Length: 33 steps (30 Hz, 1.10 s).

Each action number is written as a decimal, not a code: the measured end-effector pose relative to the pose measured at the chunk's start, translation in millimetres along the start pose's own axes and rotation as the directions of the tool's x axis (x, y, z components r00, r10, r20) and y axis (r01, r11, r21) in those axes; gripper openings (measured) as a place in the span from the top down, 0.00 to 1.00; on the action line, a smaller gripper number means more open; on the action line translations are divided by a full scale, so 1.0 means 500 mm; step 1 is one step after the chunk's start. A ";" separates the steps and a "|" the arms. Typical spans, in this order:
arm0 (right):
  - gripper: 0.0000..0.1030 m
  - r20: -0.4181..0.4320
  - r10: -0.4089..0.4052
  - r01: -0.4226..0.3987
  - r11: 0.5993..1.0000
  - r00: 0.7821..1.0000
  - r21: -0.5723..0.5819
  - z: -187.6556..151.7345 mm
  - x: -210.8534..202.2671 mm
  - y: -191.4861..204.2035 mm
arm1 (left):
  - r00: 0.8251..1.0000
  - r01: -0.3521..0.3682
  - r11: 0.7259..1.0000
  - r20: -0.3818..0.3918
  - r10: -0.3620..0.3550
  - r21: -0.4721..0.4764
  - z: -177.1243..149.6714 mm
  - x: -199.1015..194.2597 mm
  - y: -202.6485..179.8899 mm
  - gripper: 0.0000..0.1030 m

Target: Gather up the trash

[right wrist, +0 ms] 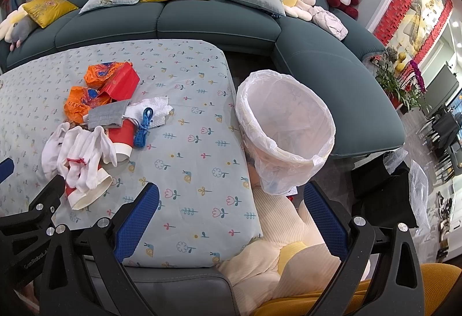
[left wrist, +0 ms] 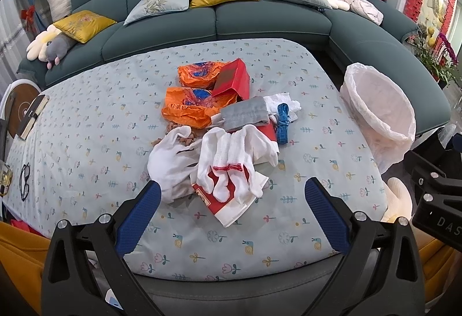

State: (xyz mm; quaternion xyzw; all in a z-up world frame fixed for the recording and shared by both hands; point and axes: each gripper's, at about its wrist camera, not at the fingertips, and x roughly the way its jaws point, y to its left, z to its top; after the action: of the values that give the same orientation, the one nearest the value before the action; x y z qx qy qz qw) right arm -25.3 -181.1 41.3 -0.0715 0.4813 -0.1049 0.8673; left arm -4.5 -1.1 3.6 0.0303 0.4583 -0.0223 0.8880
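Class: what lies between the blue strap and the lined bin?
Only bare flowered cloth separates the blue strap from the lined bin, seen best from the right wrist.

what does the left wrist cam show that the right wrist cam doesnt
Only the left wrist view shows the black glasses and the notebook on the table's left edge. Only the right wrist view shows the cream flower cushion below the bin and the room at right. Both show the lined bin, trash pile, white gloves and sofa.

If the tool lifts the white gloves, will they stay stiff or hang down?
The white gloves look like soft knit and lie draped over a red paper cup, so they would probably sag. They seem tied together with red thread, so likely lift as one bundle.
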 end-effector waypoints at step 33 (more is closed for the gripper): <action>0.07 0.003 -0.002 0.002 1.000 1.000 -0.003 -0.004 0.001 0.001 | 1.000 0.007 1.000 -0.011 -0.007 -0.009 -0.006 -0.008 0.003 0.08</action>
State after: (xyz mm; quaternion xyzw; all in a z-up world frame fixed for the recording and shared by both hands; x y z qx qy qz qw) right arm -26.4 -180.6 39.7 -0.0735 0.4801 -0.1049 0.8678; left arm -9.1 0.4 5.3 0.0250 0.4634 -0.0233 0.8855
